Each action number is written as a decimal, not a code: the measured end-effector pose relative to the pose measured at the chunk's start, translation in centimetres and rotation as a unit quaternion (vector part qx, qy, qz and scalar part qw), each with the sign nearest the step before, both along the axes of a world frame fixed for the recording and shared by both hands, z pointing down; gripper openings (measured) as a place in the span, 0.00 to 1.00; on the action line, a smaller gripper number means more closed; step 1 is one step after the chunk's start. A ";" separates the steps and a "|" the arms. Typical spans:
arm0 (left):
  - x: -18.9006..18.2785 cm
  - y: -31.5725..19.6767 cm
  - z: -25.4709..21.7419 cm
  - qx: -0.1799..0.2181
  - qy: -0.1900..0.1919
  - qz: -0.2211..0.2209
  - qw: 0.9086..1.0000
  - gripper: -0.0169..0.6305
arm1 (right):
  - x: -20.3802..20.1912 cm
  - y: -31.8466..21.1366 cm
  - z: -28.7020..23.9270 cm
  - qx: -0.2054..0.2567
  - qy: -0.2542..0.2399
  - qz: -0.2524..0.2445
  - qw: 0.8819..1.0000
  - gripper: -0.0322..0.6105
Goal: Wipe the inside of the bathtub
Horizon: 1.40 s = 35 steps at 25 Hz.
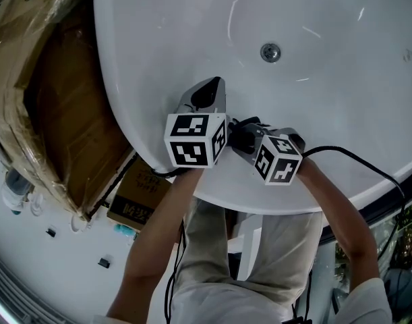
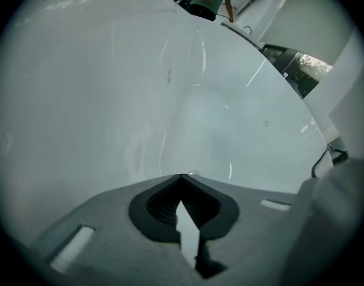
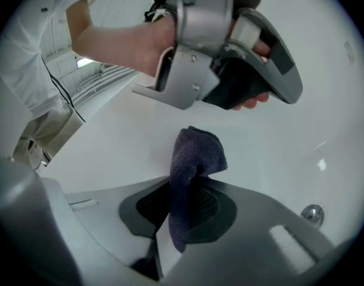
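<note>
Right gripper (image 3: pixel 180 204) clamped on our dark cloth (image 3: pixel 196 154); left gripper (image 2: pixel 183 180) closed, empty. Both sit at the bathtub (image 1: pixel 192 32) wall, short of the drain (image 1: pixel 270 52). Wipe seemingly starting; next we press cloth to surface.

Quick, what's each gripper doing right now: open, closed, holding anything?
Left gripper: closed, nothing between its jaws.
Right gripper: closed on a dark cloth.
</note>
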<state>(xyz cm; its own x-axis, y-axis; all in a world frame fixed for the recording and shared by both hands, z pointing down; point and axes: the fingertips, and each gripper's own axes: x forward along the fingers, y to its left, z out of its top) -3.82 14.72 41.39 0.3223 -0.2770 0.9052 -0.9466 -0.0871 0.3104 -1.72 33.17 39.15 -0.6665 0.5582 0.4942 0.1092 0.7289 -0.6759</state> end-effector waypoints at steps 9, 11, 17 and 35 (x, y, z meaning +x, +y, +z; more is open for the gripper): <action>-0.2 -0.2 0.1 0.002 -0.002 -0.004 1.000 0.02 | -0.5 2.1 -7.3 -0.049 -0.079 -0.011 0.996 0.13; -0.2 -0.3 0.2 0.002 -0.002 -0.005 1.000 0.02 | -0.4 2.5 -8.4 -0.061 -0.096 -0.017 0.993 0.13; -0.2 -0.5 0.3 0.004 -0.004 -0.005 1.000 0.02 | 0.5 3.8 -12.1 -0.128 -0.152 -0.080 0.977 0.13; 0.4 0.0 0.9 0.004 0.006 -0.011 1.000 0.02 | 4.7 -4.9 0.8 0.052 -0.049 -0.003 0.997 0.13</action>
